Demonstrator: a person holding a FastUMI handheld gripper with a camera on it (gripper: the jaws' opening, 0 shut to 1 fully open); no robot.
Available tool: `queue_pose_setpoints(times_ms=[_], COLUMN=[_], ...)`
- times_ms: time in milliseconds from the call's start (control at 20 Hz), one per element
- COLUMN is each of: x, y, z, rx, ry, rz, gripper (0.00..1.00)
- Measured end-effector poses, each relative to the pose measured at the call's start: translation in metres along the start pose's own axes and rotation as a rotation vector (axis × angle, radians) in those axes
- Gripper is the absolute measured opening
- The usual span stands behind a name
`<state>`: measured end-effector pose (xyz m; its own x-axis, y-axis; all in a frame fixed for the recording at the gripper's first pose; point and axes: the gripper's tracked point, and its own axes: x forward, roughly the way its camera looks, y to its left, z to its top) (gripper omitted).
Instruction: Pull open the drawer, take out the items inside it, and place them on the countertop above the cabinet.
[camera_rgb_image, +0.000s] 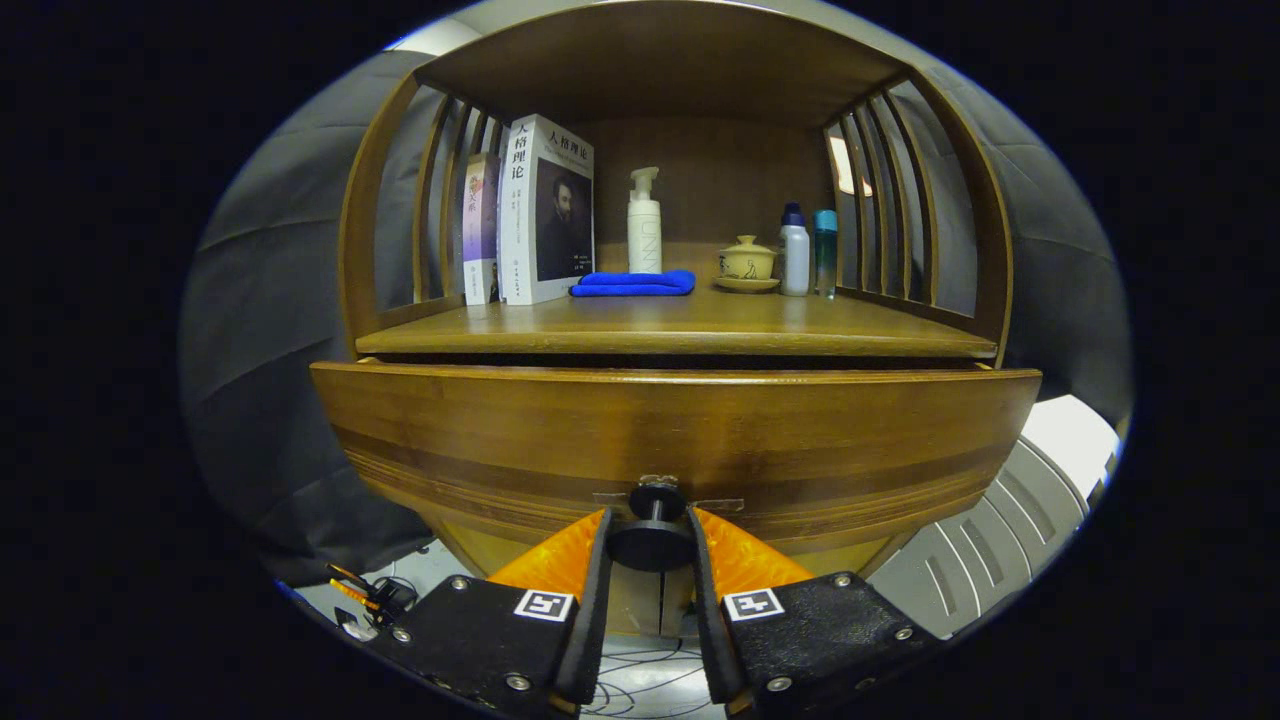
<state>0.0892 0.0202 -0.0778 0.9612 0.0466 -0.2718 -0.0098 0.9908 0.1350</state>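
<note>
The gripper (651, 545) is clamped on the dark round knob (650, 543), one finger pressing each side. The knob sits low on the wooden drawer (670, 440) front, below the countertop (680, 325) holding books (545, 210), a blue cloth (634, 284) and bottles (795, 250).

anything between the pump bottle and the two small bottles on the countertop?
Yes, in the gripper view: a lidded teacup on its saucer stands between the pump bottle and the two small bottles. Gripper closed on the drawer knob.
</note>
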Motion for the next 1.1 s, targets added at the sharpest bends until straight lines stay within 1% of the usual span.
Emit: queue_pose_setpoints(times_ms=[250, 850, 1100], x=[-0.024, -0.085, -0.107], y=[0.003, 0.001, 0.008], z=[-0.007, -0.027, -0.045], rx=[-0.005, 0.031, 0.021], ry=[0.017, 0.093, 0.136], rz=[-0.007, -0.027, -0.028], gripper=[0.41, 0.41, 0.41])
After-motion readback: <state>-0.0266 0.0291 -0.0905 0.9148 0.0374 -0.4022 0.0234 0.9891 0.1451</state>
